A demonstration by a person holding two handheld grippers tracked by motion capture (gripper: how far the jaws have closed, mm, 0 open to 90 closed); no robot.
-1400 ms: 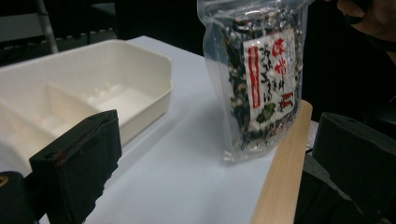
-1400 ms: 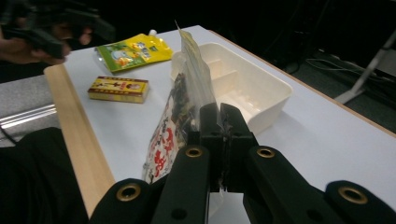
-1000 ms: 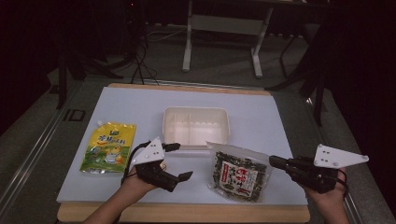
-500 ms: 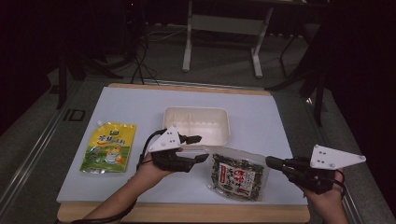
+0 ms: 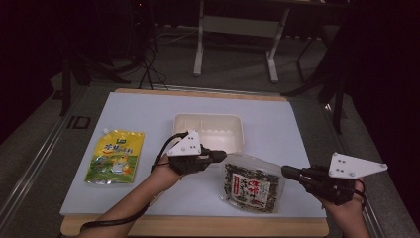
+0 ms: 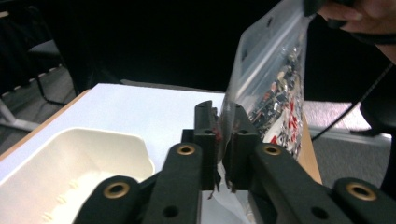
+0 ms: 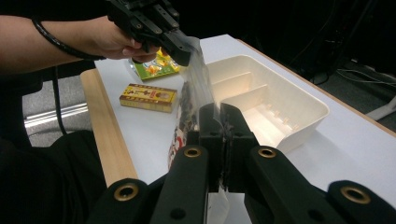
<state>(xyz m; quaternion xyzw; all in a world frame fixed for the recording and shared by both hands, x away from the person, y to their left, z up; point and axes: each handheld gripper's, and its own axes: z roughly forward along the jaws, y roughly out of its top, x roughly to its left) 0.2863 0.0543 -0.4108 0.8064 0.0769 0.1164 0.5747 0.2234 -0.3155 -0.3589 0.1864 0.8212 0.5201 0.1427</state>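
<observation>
Pinching opposite edges of the seaweed bag [image 5: 253,186], the left gripper [image 5: 221,155], its jaws just closed, and the right gripper [image 5: 287,172] hold it above the white board [image 5: 138,114]. A cream tray [image 5: 208,130] lies at eleven o'clock of it, a yellow pouch [image 5: 115,156] at nine.

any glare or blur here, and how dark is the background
High view: room beyond the white table top nearly black, picture soft. Left gripper view: clear plastic seaweed bag shines with glare. Right gripper view: cream plastic tray brightly lit, black jaws up close slightly soft.
</observation>
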